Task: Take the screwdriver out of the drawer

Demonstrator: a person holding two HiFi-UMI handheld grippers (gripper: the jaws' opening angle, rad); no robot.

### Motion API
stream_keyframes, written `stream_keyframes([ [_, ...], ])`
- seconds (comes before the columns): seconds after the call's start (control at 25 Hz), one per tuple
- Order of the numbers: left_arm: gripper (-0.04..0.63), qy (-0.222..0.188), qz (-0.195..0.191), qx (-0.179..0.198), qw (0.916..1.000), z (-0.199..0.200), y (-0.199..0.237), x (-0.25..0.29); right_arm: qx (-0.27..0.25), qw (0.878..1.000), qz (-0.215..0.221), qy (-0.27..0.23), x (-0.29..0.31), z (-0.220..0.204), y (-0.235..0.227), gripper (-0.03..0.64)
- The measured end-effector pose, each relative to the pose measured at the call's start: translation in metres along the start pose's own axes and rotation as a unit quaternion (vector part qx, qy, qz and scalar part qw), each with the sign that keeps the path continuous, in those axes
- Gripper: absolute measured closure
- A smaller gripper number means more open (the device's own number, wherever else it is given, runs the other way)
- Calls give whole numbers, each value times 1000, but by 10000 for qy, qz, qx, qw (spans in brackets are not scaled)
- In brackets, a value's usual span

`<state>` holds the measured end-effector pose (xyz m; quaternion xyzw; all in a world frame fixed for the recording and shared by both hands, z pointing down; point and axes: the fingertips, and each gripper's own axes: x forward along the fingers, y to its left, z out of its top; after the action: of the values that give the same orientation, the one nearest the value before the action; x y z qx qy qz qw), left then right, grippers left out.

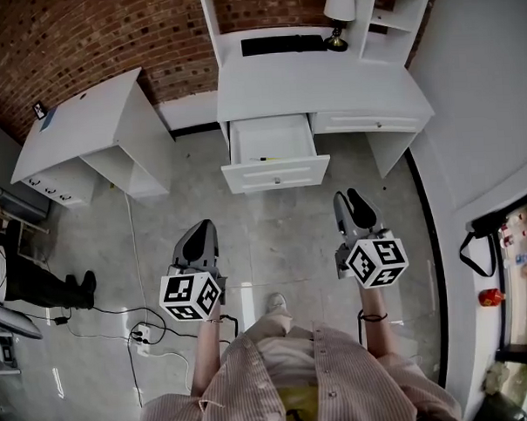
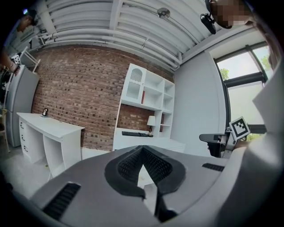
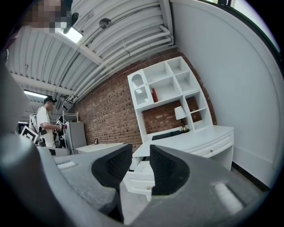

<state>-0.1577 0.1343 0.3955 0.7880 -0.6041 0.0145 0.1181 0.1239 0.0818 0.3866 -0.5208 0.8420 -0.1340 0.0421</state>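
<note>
The white desk's left drawer (image 1: pixel 271 146) stands pulled out, and a small yellow-and-black screwdriver (image 1: pixel 266 158) lies inside near its front. Both grippers hover over the floor some way short of the desk, pointing at it. My left gripper (image 1: pixel 203 227) is shut with nothing in it; in the left gripper view its pads (image 2: pixel 128 166) meet at the tip (image 2: pixel 142 148). My right gripper (image 1: pixel 352 195) is open and empty, and in the right gripper view the open drawer (image 3: pixel 138 176) shows through the gap between its jaws (image 3: pixel 140 153).
The white desk (image 1: pixel 328 85) carries a keyboard (image 1: pixel 282 44) and a lamp (image 1: pixel 339 6) under a shelf unit. A second white desk (image 1: pixel 77 126) stands at the left. Cables and a power strip (image 1: pixel 140 337) lie on the floor. A person's legs (image 1: pixel 40 285) show far left.
</note>
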Motion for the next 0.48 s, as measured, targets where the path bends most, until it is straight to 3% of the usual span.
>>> stream_keyframes([
  [0.48,597,156,-260,-107,9995,2,31,69,-26,9996,-223,153,70,-4,-16,506],
])
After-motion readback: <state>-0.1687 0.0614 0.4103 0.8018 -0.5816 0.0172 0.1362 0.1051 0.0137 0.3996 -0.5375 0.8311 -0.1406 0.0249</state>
